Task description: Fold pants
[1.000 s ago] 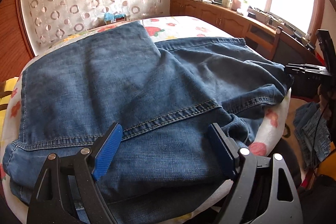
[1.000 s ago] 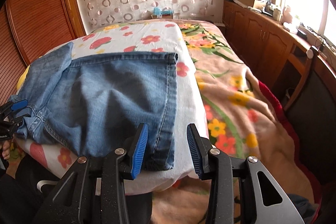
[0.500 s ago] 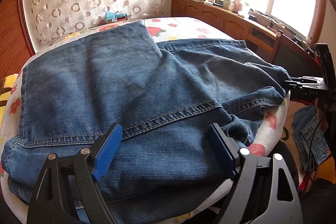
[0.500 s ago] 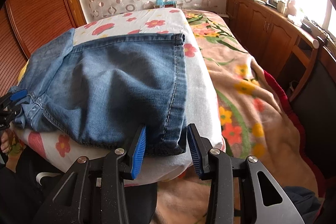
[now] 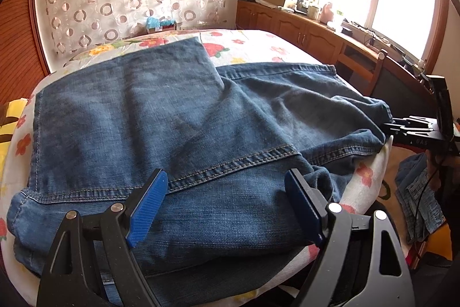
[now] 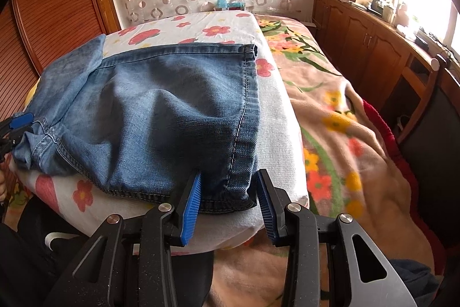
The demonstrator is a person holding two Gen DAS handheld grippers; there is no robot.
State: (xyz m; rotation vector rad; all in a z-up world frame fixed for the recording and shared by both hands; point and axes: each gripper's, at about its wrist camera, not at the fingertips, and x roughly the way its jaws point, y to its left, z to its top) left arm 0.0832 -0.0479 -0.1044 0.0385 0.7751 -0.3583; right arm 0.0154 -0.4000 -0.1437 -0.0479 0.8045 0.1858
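While right claw (image 6: 227, 202) closes, jeans (image 6: 161, 117) hem between

The pants (image 5: 178, 117) were coarse, faded blue denim with tan stitching. My left tool (image 5: 227, 209) had matt black plastic arms, ribbed blue pads and shiny metal rivets. The bed (image 6: 276, 117) wore woven floral cloth; the cabinets (image 6: 371, 42) were glossy wood.

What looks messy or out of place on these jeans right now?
The jeans are unevenly folded: fabric bunches in a rumpled wad at the bed's right edge, near the right tool, and more denim hangs beyond.
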